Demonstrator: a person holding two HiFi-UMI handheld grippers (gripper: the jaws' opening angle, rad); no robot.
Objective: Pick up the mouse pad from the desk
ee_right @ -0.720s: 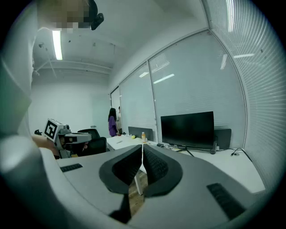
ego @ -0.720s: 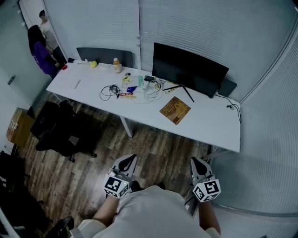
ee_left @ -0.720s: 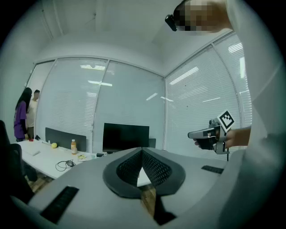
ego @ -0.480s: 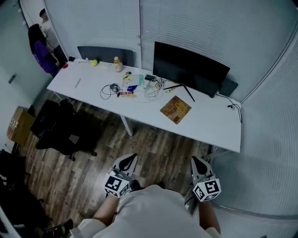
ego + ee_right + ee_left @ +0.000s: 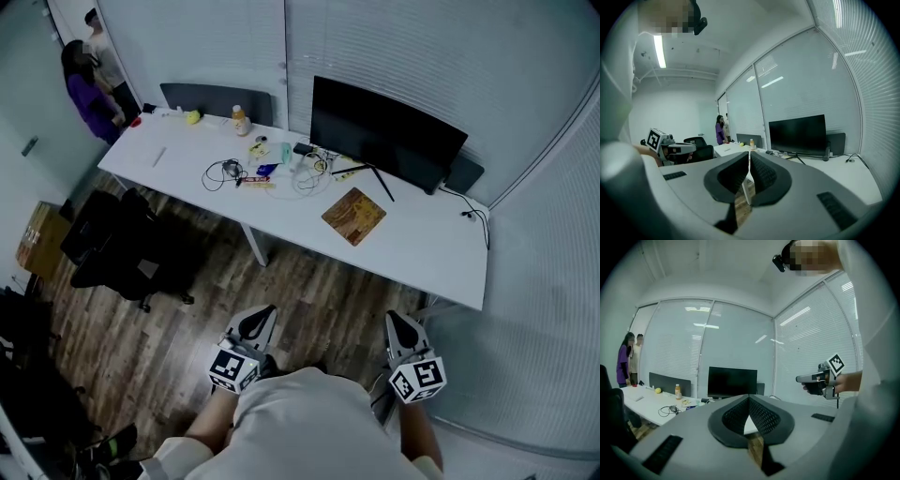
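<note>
The mouse pad (image 5: 353,216) is a brown, wood-patterned square. It lies flat on the white desk (image 5: 422,253), just in front of the black monitor (image 5: 384,131). My left gripper (image 5: 260,322) and right gripper (image 5: 397,327) are held level over the wooden floor, well short of the desk. In the left gripper view the jaws of the left gripper (image 5: 749,397) meet at the tip with nothing between them. The right gripper (image 5: 749,153) is likewise shut and empty. Neither gripper view shows the pad.
Left of the pad the desk holds tangled cables (image 5: 225,175), a bottle (image 5: 240,120), a yellow object (image 5: 193,117) and small items. A black office chair (image 5: 112,248) stands on the floor at the left. Two people (image 5: 94,80) stand at the desk's far left end.
The head view has shifted a little, so the desk sits slightly higher in the picture. Both grippers stay low and shut in front of the person.
</note>
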